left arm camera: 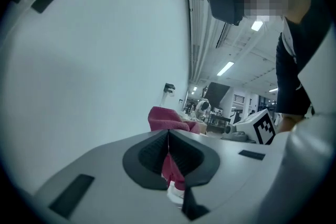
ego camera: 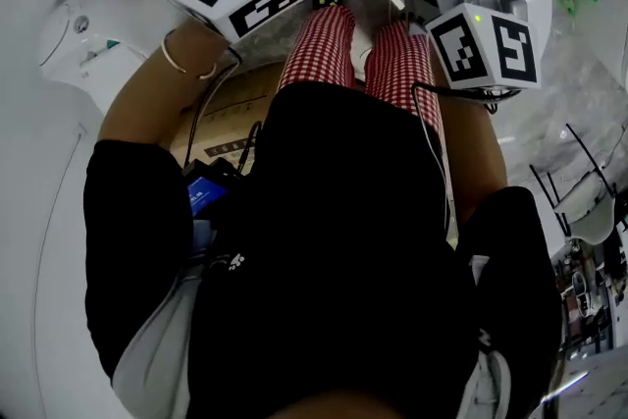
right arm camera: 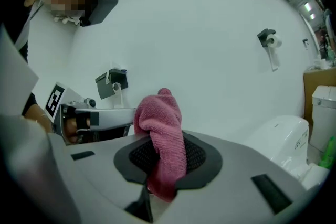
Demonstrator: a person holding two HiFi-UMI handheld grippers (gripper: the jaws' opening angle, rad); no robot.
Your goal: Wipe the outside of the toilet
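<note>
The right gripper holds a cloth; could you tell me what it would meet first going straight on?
Most likely the white wall, its pink cloth leading; the toilet lies off to the right. Depth is unclear.

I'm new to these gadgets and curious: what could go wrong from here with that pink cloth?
The pink cloth is only pinched by a fold in the right gripper, so it might slip out when rubbed on the toilet. The cable hanging by the person's legs could snag.

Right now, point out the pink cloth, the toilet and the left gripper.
pink cloth (right arm camera: 165, 147), right gripper view, fold between the jaws.
toilet (right arm camera: 281, 136), right gripper view, white lid.
left gripper (left arm camera: 168, 138), left gripper view, where shut jaws meet.
</note>
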